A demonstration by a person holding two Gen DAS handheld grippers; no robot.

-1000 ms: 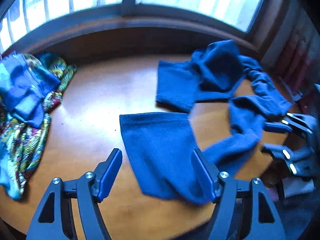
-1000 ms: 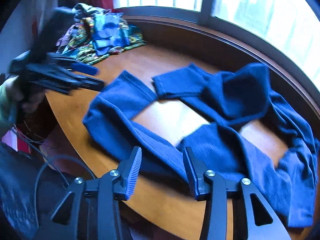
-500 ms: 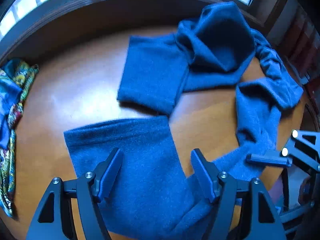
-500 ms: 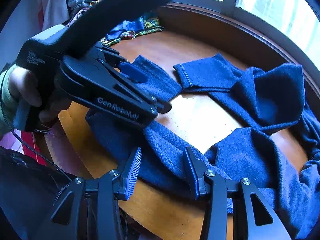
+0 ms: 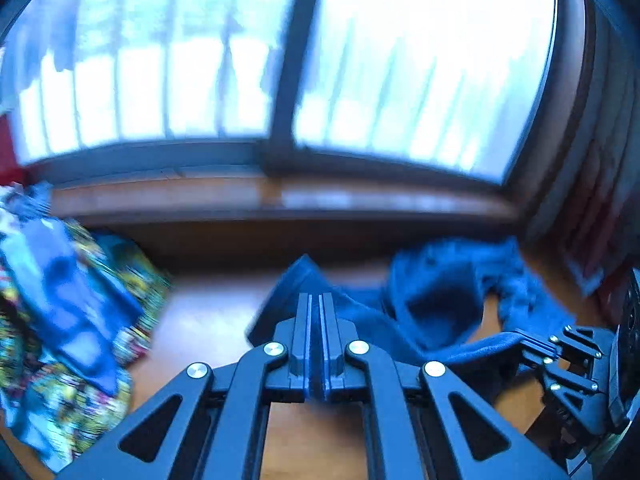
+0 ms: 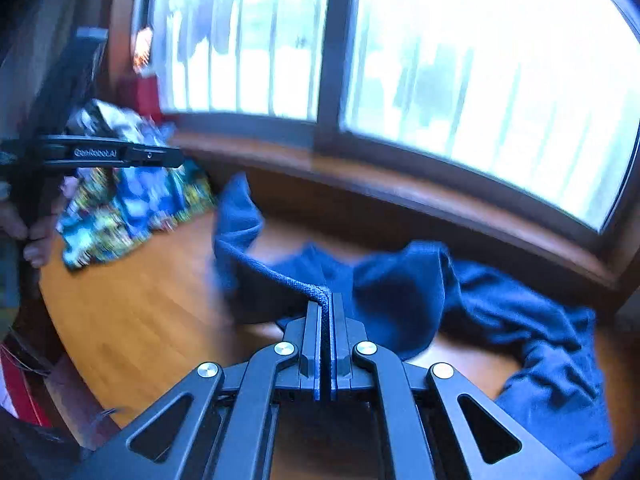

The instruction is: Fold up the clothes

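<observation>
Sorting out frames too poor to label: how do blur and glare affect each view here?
Left wrist view: window blown out, patterned clothes and blue garment motion-smeared, left gripper sharp. Right wrist view: same window glare, garment soft, right gripper crisp.

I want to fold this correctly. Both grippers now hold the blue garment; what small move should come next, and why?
Probably lift both grippers a little and draw them apart. The left gripper and right gripper are each shut on an edge of the blue garment, which lies bunched on the table.

both tools [image 5: 319,300] [image 6: 328,300] now clamped, blue garment [image 6: 404,292] lifted
</observation>
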